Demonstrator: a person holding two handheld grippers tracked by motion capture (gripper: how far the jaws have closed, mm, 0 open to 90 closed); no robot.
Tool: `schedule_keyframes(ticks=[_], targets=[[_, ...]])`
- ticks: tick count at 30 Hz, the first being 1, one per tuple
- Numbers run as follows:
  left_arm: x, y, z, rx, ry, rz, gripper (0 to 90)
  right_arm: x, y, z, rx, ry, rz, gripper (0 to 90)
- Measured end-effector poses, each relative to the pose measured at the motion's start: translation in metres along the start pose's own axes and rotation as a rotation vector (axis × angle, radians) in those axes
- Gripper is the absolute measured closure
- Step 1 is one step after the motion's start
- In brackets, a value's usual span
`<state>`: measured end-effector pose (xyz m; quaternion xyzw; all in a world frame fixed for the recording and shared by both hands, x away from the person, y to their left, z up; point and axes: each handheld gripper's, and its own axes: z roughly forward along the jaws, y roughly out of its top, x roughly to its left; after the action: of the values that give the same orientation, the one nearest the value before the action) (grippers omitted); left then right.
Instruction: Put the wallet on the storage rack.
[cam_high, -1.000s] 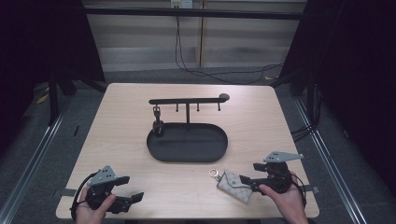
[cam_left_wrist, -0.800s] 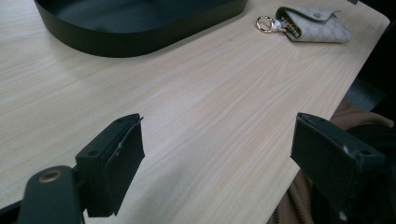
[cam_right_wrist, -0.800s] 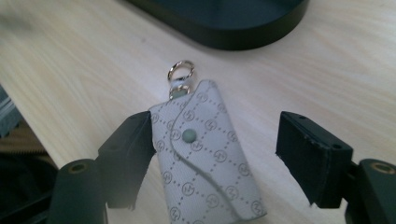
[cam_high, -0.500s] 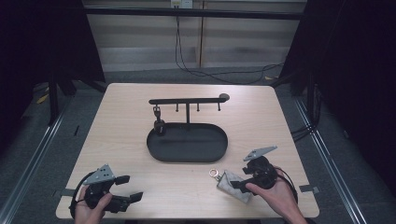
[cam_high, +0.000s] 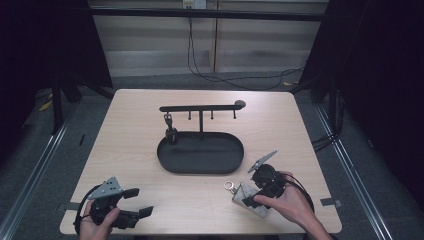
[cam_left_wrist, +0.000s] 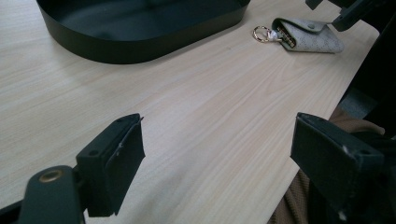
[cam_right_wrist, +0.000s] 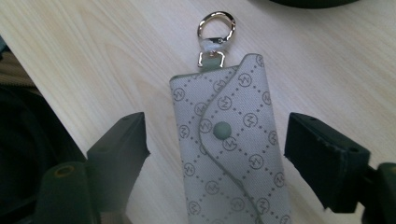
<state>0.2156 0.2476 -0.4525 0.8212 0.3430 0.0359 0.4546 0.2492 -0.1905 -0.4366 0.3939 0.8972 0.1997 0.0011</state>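
Both sets of jaws wide apart — nothing gripped. Right gripper (cam_right_wrist: 215, 154) straddling key pouch (cam_right_wrist: 229, 149), untouched, ring (cam_right_wrist: 215, 24) at twelve o'clock. Left gripper (cam_left_wrist: 215, 163) over bare table (cam_left_wrist: 196, 107) — tray (cam_left_wrist: 140, 28) toward eleven o'clock.

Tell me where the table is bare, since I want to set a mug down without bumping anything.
Bare wood lies left of the black tray out to the table edge, right of the tray, and between the left gripper and the key pouch. It is crowded at the front right, where the right gripper straddles the pouch.
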Motion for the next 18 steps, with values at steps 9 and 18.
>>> schedule_keyframes(ticks=[9,18], targets=[[-0.002,0.000,0.001,0.010,-0.006,0.008,17.1,-0.005,0.006,0.014,0.116,-0.013,-0.015,25.5],[0.001,0.000,0.001,0.016,-0.002,-0.001,17.1,-0.007,0.010,0.024,0.177,-0.022,-0.011,26.2]])
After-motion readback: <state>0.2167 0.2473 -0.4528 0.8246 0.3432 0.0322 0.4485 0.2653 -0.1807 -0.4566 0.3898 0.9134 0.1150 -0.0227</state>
